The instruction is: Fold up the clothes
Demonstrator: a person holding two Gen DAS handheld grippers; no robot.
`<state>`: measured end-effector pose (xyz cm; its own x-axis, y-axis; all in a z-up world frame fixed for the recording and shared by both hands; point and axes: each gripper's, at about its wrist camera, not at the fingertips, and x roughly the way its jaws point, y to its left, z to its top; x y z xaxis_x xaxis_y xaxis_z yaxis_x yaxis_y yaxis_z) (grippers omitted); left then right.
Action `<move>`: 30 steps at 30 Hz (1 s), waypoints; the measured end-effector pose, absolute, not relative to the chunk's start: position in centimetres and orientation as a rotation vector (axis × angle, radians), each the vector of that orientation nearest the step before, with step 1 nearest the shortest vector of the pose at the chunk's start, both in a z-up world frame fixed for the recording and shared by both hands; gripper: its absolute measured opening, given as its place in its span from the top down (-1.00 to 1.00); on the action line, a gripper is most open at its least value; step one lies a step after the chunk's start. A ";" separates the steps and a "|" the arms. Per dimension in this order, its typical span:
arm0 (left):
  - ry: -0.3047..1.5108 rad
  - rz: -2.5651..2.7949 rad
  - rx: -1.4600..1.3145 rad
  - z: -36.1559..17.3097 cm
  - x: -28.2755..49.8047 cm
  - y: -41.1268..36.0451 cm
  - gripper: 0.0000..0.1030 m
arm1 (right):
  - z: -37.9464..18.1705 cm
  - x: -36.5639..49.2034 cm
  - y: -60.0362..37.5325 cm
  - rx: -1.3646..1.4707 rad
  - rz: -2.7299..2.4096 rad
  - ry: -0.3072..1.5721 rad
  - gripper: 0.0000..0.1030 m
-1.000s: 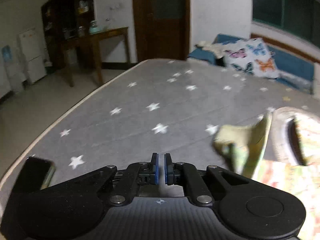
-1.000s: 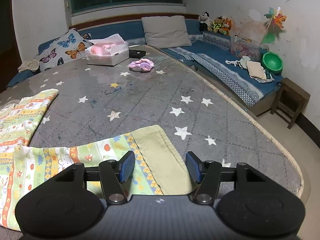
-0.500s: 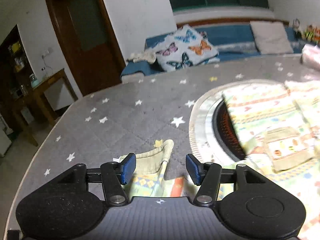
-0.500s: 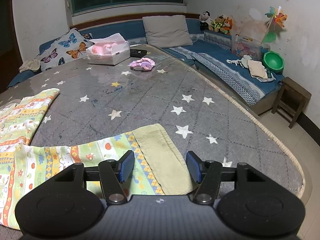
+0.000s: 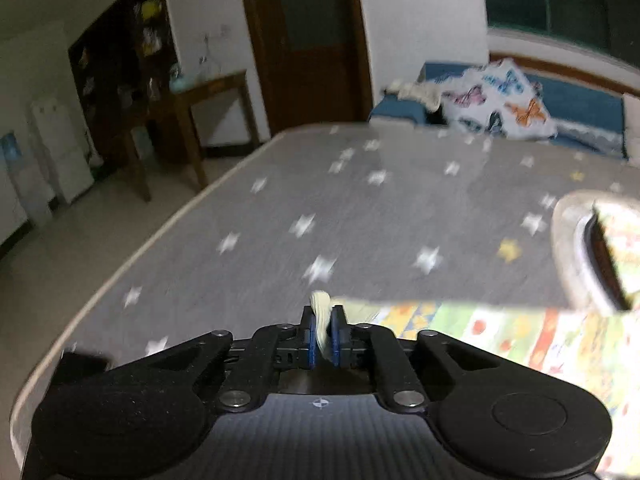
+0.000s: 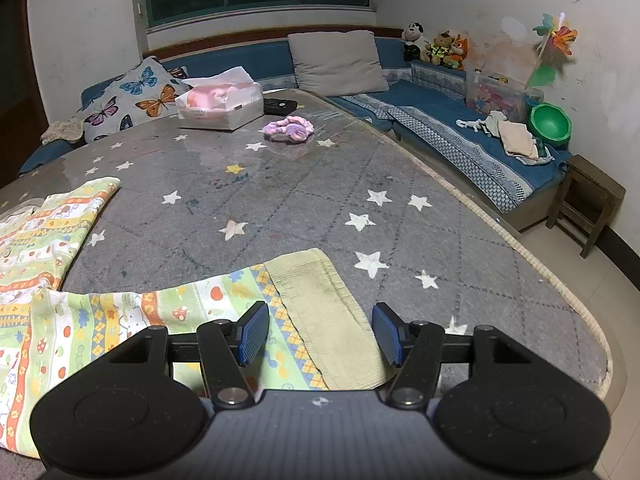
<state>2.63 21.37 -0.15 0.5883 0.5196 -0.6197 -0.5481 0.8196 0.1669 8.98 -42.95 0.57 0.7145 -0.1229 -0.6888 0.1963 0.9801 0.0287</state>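
— Grey star-printed table cover (image 5: 360, 216) fills the left wrist view, blurred by motion, with a brown door (image 5: 308, 40) and a wooden side table (image 5: 208, 92) beyond. What is the left gripper (image 5: 323, 334) doing?

— Its blue pads are pressed together on a pale yellowish fold of the patterned garment (image 5: 500, 332). A tuft of that cloth sticks up between them, and the rest runs off to the right as a stretched band of green, orange and yellow print above the cover.

— Anything else in that view?

— A round opening in the table (image 5: 576, 248) at the right edge, partly covered by more printed cloth, and a butterfly cushion (image 5: 500, 100) on the blue sofa behind.

— And the right wrist view?

— It is sharp. The right gripper (image 6: 320, 334) has its fingers spread wide, hovering over the garment's (image 6: 224, 312) plain ribbed green cuff (image 6: 328, 320), which lies flat on the cover near the table's edge. The pads grip nothing.

— What shows here only?

— A tissue pack (image 6: 220, 102), a purple scrunchie (image 6: 288, 128), a grey pillow (image 6: 336, 62), plush toys (image 6: 436, 46), a pinwheel (image 6: 556, 40), a green bowl (image 6: 550, 124) and a wooden stool (image 6: 588, 200). A second printed piece (image 6: 56, 220) lies at the left.
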 end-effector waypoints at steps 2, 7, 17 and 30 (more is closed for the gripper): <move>0.714 0.635 -0.014 -0.3 2.2 21.2 0.56 | 0.7 9.0 -42.7 0.099 -0.171 0.757 -0.13; 0.700 0.676 0.006 0.4 1.4 21.4 -0.06 | 0.7 8.8 -42.4 0.097 -0.151 0.766 -0.13; 0.730 0.514 -0.038 0.7 4.1 23.0 -0.08 | 0.7 9.1 -42.5 0.110 -0.141 0.767 -0.13; 0.713 0.445 -0.090 1.2 3.4 23.1 0.47 | 0.7 9.2 -42.2 0.098 -0.128 0.773 0.07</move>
